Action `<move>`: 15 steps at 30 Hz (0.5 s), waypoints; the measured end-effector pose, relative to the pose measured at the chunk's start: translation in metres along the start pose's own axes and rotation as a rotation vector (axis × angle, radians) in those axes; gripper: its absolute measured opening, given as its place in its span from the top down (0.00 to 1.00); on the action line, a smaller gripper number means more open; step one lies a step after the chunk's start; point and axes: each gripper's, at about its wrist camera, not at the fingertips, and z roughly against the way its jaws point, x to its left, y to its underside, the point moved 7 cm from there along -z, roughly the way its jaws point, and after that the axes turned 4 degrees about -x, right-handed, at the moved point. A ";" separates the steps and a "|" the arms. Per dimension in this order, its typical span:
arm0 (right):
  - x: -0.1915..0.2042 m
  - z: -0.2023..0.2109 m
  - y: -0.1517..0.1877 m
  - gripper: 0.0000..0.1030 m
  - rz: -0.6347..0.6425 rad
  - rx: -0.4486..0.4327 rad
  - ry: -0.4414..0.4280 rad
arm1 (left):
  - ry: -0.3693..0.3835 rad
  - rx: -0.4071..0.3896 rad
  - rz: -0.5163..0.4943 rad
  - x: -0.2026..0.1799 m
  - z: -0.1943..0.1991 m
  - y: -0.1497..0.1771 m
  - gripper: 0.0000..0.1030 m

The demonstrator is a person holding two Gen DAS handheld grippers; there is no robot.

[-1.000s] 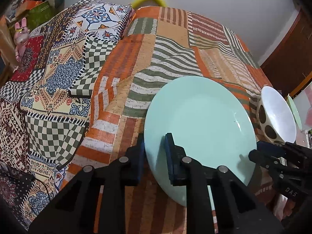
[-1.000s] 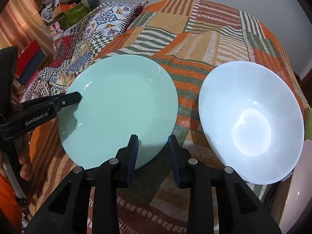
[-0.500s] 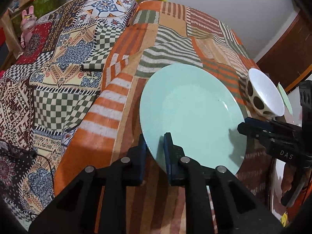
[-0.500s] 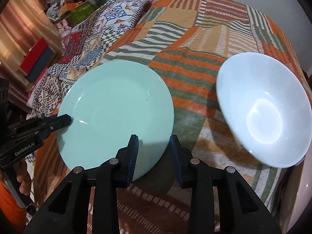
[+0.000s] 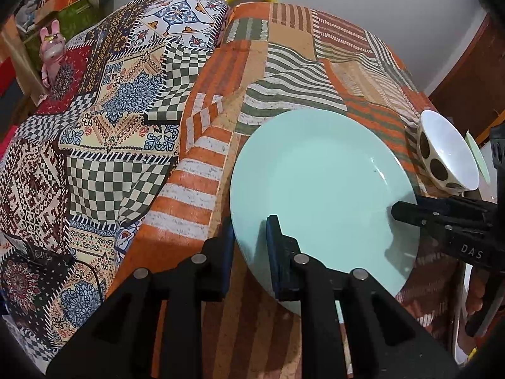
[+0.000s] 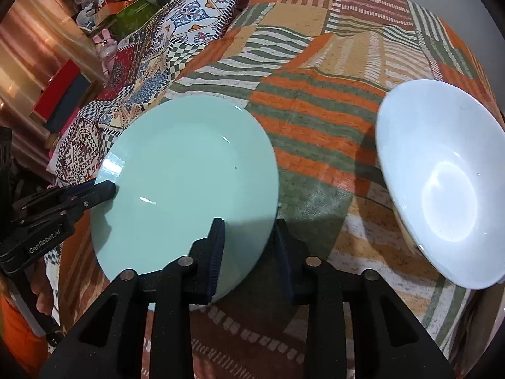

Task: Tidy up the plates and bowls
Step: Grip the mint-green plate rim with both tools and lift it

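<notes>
A mint-green plate (image 5: 322,183) is held a little above the orange striped cloth (image 5: 284,72). My left gripper (image 5: 249,221) is shut on its left rim, one finger under and one on top. My right gripper (image 6: 249,224) straddles the opposite rim of the plate (image 6: 189,173). Its jaws are closing with the rim between them, and a gap still shows beside the pads. To the right, on the cloth, stands a white bowl (image 6: 442,183) with brown dots on its outside (image 5: 448,158).
A patchwork cloth (image 5: 110,126) covers the left part of the surface. A pink rabbit figure (image 5: 52,44) and boxes stand beyond it on the left. A pale green rim (image 5: 476,154) shows behind the bowl. A wall closes off the back.
The plate, in the left gripper, has shifted to the left, away from the bowl. The right gripper has stayed at the plate's rim.
</notes>
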 end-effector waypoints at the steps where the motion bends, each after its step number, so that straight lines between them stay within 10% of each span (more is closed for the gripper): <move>1: 0.000 0.000 0.000 0.75 -0.006 0.002 0.006 | -0.006 -0.001 -0.005 -0.001 0.000 0.000 0.82; 15: -0.002 0.029 0.015 0.75 -0.063 -0.021 -0.019 | -0.008 -0.021 -0.018 -0.020 0.032 0.018 0.80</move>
